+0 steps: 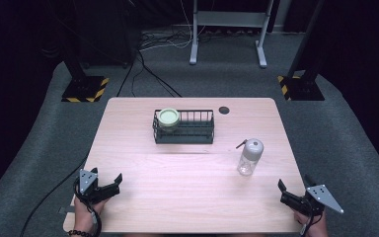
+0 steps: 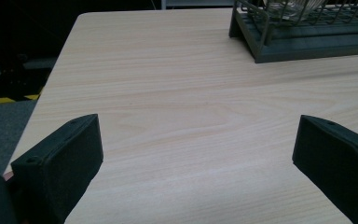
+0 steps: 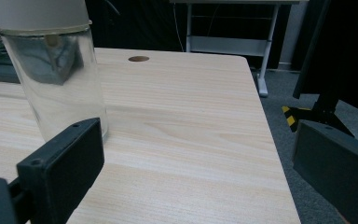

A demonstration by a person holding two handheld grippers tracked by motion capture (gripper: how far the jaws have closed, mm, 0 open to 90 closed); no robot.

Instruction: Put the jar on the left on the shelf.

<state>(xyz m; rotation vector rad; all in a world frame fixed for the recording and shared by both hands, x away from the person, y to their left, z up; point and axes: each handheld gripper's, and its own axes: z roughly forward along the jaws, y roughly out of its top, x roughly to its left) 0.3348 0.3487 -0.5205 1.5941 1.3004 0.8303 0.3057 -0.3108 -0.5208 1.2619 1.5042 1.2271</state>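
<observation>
A clear glass bottle with a grey cap stands upright on the right part of the wooden table; it looms at the left of the right gripper view as the bottle. A dark wire basket at the table's back middle holds a jar with a pale green lid; the basket's corner is at the top right of the left gripper view. My left gripper rests at the near left edge, open and empty. My right gripper sits at the near right edge, open, a little nearer than the bottle.
A round cable hole is in the table's back right. Beyond the table stand a grey metal desk frame and two black stands with yellow-striped bases. Cables lie on the grey carpet.
</observation>
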